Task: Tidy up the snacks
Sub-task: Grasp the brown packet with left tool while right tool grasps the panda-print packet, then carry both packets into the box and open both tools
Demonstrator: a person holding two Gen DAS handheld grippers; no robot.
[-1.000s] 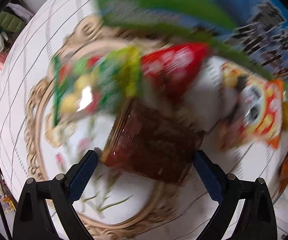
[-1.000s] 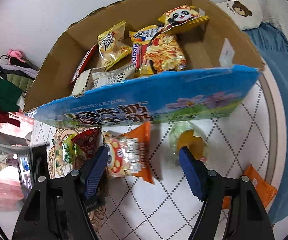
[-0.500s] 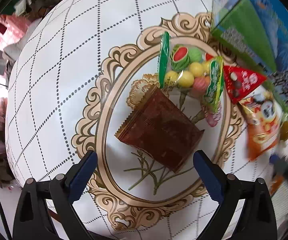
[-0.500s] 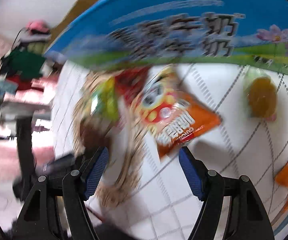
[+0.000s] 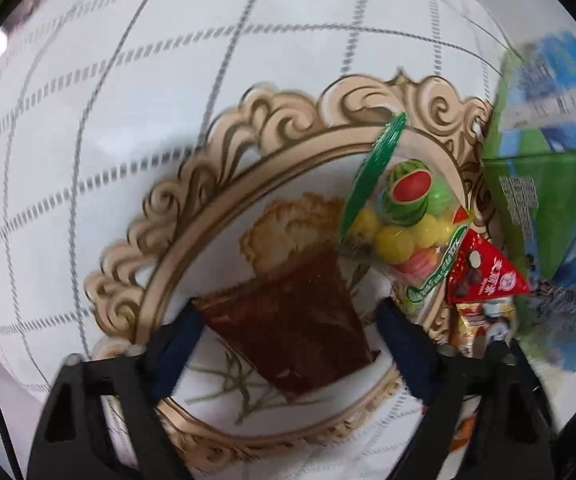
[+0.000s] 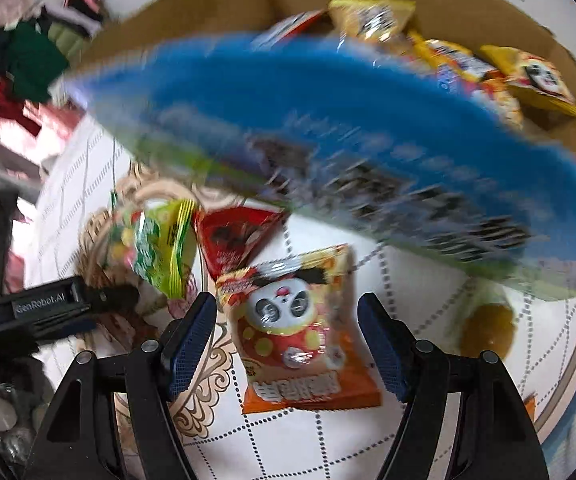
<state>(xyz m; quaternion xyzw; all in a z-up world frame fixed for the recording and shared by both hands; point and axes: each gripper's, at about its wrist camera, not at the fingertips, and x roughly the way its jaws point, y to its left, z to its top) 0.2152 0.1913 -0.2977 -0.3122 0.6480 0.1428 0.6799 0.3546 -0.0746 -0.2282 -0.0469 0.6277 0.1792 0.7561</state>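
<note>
The left gripper (image 5: 288,332) hangs with fingers spread on either side of a dark brown packet (image 5: 292,328) on the patterned cloth (image 5: 167,80). The right gripper (image 6: 288,340) straddles the orange panda snack bag (image 6: 300,332), fingers apart, just near of the blue cardboard box (image 6: 328,120) holding snacks.

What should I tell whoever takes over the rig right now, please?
Left gripper: jaws open, straddling the dark brown packet, not yet closed.
Right gripper: jaws open around the orange panda packet, which lies flat on the tablecloth.
Done: several snacks already sit in the cardboard box.
Left: both packets, the fruit candy bag, the red triangular packet and the jelly cup are outside the box.
</note>
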